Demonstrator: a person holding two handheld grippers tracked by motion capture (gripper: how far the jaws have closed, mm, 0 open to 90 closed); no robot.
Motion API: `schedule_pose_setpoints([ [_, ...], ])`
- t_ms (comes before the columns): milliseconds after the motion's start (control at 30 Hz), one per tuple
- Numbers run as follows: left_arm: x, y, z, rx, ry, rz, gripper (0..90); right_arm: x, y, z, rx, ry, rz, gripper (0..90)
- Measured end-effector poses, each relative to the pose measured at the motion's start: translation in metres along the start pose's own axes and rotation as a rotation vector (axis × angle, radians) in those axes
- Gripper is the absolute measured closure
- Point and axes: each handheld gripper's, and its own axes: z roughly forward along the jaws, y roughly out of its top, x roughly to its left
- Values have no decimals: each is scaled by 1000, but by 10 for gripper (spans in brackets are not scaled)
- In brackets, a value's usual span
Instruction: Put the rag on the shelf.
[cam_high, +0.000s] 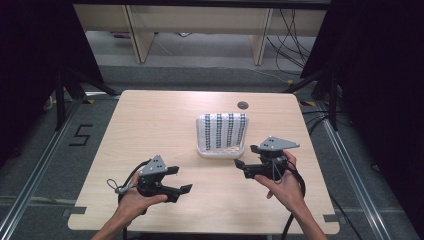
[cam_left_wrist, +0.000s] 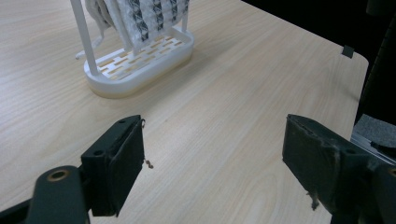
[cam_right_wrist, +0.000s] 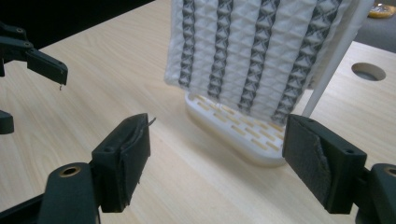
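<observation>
- So the thing being worked on here looks like the patterned cloth (cam_high: 222, 131), white with dark stripes, draped over a little white rack (cam_high: 218, 151) that sits a bit right of centre on the counter (cam_high: 150, 125).
- Hanging it like that makes sense to me: the cloth drapes down in front of the slotted base, so its lower edge is free to grab instead of lying flat on the wood.
- The right tongs (cam_high: 248, 156) are just in front of the rack, jaws spread wide with nothing between them. In the right gripper view the cloth (cam_right_wrist: 261, 51) sits dead ahead between the two pads, so I'd guess that hand is lining up for the bottom hem.
- The left tongs (cam_high: 179, 180) are also open and empty, held low over the near-left part of the counter, well apart from the rack (cam_left_wrist: 140, 60). Probably just waiting, or ready to steady the base.
- Room-wise it's easy: bare wood all around the rack, nothing else except a small cable hole (cam_high: 243, 105) behind it near the far edge.
- One catch: the thin upright post (cam_right_wrist: 338, 56) on the rack's side stands right by the cloth edge, so a wide-open jaw could bump it and tip the light rack.
</observation>
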Motion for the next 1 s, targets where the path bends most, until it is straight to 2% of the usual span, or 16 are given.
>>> schedule_pose_setpoints([
  [100,-2,-4,-1,3,2,2,201,1,-4,0,-8,0,-19,246],
  [133,-3,-5,-1,-2,0,-2,201,3,-6,-1,6,5,6,246],
  [267,-5,-14,1,8,-16,0,200,7,-13,-3,1,10,6,246],
  [333,-6,-16,1,13,-13,6,199,5,-14,-4,0,12,-24,245],
  [367,-8,-19,1,22,-7,-2,199,10,-16,-5,4,23,18,245],
  [400,-7,-21,2,15,-17,0,198,8,-18,-5,0,16,-21,245],
  [467,-7,-23,2,19,-18,1,198,9,-21,-4,0,45,-12,245],
  [600,-9,-28,1,23,-10,-5,197,13,-27,-6,17,32,10,244],
  [700,-10,-33,2,27,-18,-6,197,11,-33,-4,11,44,-8,243],
  [733,-11,-34,2,30,-17,-13,197,14,-36,-6,27,37,24,243],
  [767,-10,-35,2,32,-17,-6,197,12,-38,-5,21,37,-1,243],
  [833,-11,-38,2,21,-17,-10,196,14,-43,-5,20,37,5,243],
  [867,-11,-38,1,31,-16,-13,196,17,-45,-6,31,54,36,243],
  [933,-13,-39,0,27,-8,-20,196,15,-50,-6,28,51,6,245],
  [967,-13,-40,0,32,-10,-14,196,18,-52,-8,35,57,34,245],
  [1000,-13,-41,0,27,-14,-6,195,17,-56,-7,16,62,12,245],
])
